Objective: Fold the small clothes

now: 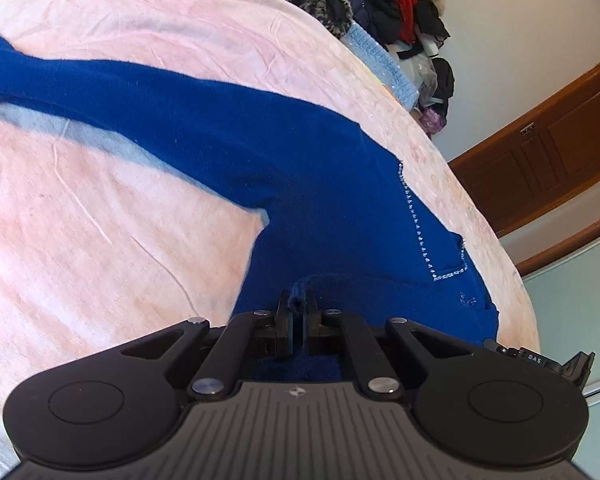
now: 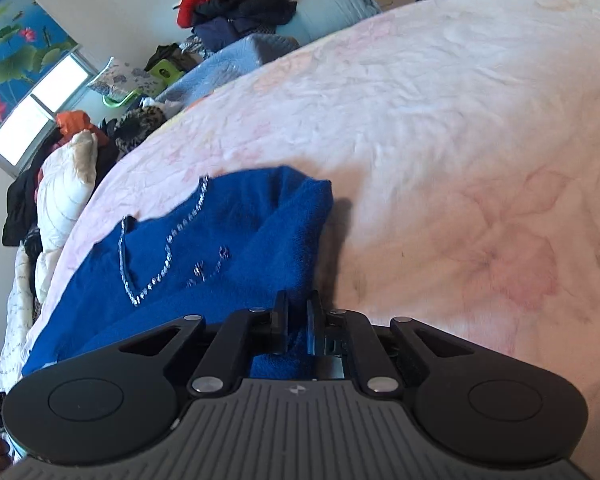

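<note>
A royal blue sweater (image 1: 292,184) with a rhinestone-trimmed neckline lies on the pink bedspread (image 1: 100,240), one long sleeve stretched away to the far left. My left gripper (image 1: 299,304) is shut on a bunched edge of the sweater near the body. In the right wrist view the sweater (image 2: 228,256) is lifted into a fold, its rhinestone trim facing up. My right gripper (image 2: 298,304) is shut on the sweater's edge, with blue fabric pinched between the fingers.
A heap of dark, red and patterned clothes (image 1: 380,0) lies at the bed's far edge, with a light blue quilt (image 2: 236,60) and white pillow (image 2: 68,184). A brown wooden door (image 1: 548,148) stands to the right. A window (image 2: 36,108) is at the far left.
</note>
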